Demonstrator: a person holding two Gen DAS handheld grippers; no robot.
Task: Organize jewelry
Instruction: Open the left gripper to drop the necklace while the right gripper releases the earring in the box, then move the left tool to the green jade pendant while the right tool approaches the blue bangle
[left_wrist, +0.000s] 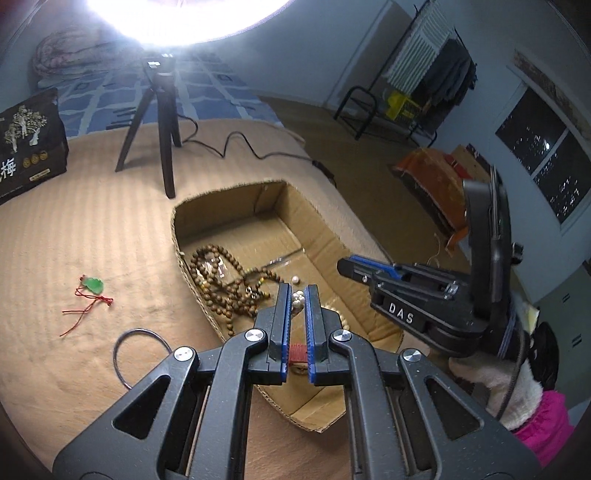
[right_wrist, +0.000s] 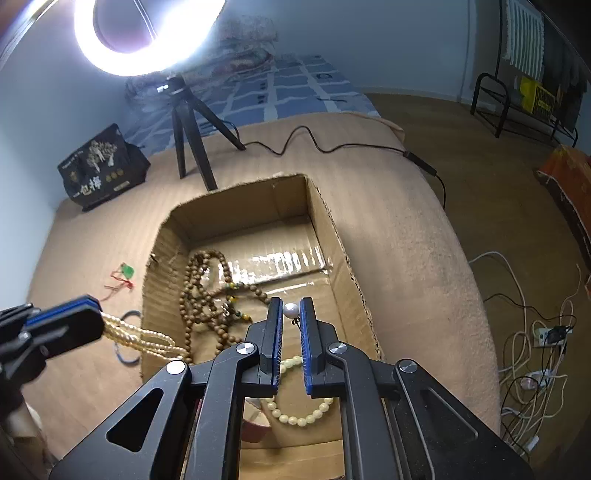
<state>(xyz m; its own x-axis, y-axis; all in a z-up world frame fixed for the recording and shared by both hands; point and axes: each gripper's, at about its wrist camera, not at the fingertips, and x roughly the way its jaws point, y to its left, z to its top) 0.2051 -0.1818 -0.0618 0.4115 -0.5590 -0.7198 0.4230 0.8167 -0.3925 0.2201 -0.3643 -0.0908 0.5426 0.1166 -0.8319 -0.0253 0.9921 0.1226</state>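
Note:
An open cardboard box (left_wrist: 314, 218) (right_wrist: 332, 221) lies on a tan blanket and holds a long brown bead necklace (left_wrist: 218, 284) (right_wrist: 199, 291). My left gripper (left_wrist: 297, 291) is shut on a strand of cream pearl beads (left_wrist: 297, 300), which trails from its tips in the right wrist view (right_wrist: 140, 336) into the box. My right gripper (right_wrist: 291, 306) hovers over the box with a white pearl (right_wrist: 291, 309) between its tips; a cream bead bracelet (right_wrist: 303, 417) lies below it. A green pendant on red cord (left_wrist: 92, 286) (right_wrist: 127, 271) and a dark bangle (left_wrist: 142, 354) lie on the blanket left of the box.
A tripod (left_wrist: 162, 122) (right_wrist: 192, 129) with a ring light (right_wrist: 147, 33) stands behind the box, its cable (right_wrist: 332, 144) running right. A black printed bag (left_wrist: 29, 144) (right_wrist: 99, 166) stands at back left. Cables (right_wrist: 535, 350) lie on the floor to the right.

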